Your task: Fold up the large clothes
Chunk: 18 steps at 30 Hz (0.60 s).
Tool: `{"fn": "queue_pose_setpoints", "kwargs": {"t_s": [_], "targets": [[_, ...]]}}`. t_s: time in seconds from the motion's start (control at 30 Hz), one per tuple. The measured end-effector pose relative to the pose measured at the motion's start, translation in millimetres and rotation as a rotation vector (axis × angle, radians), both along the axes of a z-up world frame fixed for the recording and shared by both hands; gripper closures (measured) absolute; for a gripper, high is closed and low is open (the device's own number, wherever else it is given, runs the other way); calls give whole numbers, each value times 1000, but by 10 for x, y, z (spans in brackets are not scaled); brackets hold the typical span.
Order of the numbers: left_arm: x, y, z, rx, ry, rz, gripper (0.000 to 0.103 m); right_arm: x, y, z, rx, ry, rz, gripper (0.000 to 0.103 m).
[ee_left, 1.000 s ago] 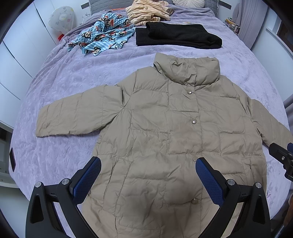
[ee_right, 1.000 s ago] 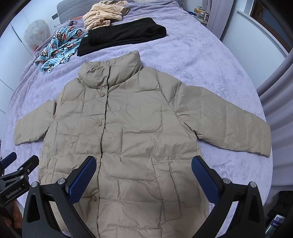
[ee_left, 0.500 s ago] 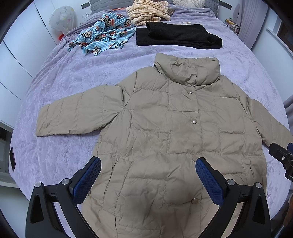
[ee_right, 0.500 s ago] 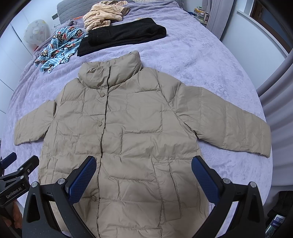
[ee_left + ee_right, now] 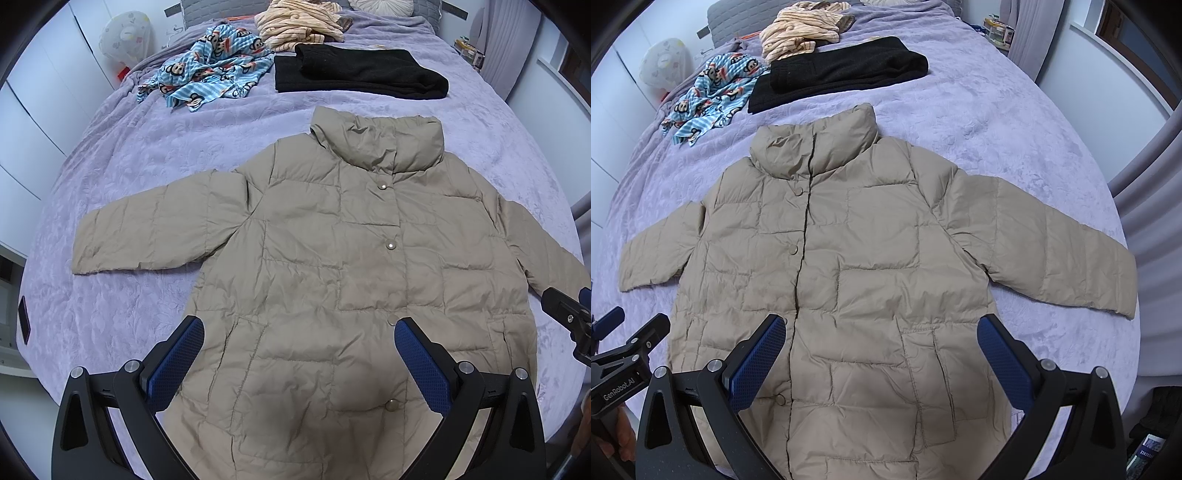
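1. You are working over a bed (image 5: 122, 173) covered in a lilac textured spread, with white cupboard doors (image 5: 33, 122) along its left side and a grey curtain (image 5: 1152, 206) on the right.
2. Your beige puffer jacket (image 5: 332, 266) lies flat, front up and snapped shut, collar toward the headboard, both sleeves spread out to the sides.
3. Beyond the collar lie a folded black garment (image 5: 354, 74), a blue monkey-print garment (image 5: 207, 74) and a striped cream garment (image 5: 299, 22).
4. The only readable writing is "GenRobot.AI" on the left gripper (image 5: 617, 373), seen from the right wrist.
5. Your left gripper (image 5: 299, 354) and right gripper (image 5: 881, 350) both hang above the jacket's lower half, jaws spread wide, holding nothing.
6. Bare spread shows beside each sleeve; the right cuff (image 5: 1123, 288) lies near the bed edge.
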<state>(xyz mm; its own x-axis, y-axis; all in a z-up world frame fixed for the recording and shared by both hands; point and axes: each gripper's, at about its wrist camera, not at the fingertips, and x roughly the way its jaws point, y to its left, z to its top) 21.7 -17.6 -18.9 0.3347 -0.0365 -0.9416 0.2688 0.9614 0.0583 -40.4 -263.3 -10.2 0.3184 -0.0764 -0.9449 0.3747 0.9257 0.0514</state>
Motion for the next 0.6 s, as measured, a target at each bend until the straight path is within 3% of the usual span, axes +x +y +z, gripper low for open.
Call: {"fn": "queue_pose_setpoints", "kwargs": {"t_s": [0.6], "targets": [[-2, 5, -1, -2, 0, -2, 0, 9, 12, 10, -2, 0, 0, 0]]}}
